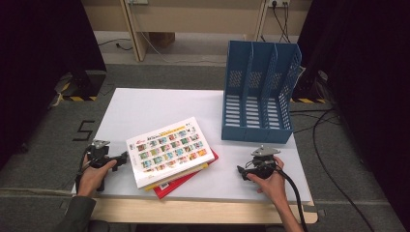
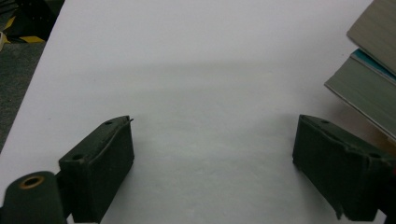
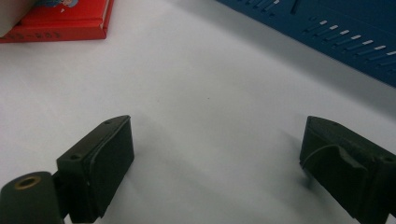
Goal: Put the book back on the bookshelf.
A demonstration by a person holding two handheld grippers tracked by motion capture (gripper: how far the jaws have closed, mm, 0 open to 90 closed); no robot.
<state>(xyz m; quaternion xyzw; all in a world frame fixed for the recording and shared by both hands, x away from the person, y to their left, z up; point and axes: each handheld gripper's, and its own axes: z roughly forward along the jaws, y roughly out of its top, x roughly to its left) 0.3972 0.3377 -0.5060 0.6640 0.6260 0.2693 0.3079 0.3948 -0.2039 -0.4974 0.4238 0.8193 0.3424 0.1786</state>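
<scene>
A stack of books (image 1: 170, 153) lies near the front middle of the white table (image 1: 145, 106), a white picture-grid cover on top and a red book (image 1: 181, 182) at the bottom. A blue three-slot file holder (image 1: 257, 92) stands at the back right. My left gripper (image 1: 121, 158) rests on the table just left of the stack, open, nothing between its jaws; page edges of the books (image 2: 373, 88) show at its right. My right gripper (image 1: 243, 172) sits right of the stack, in front of the holder, open and empty. The red book (image 3: 60, 21) and the blue holder (image 3: 336, 32) lie ahead of it.
The table's front edge runs just below both hands. Grey carpet surrounds the table, with cables (image 1: 324, 130) on the floor at the right and a black stand base (image 1: 80, 84) with yellow-black tape at the left. Dark curtains flank both sides.
</scene>
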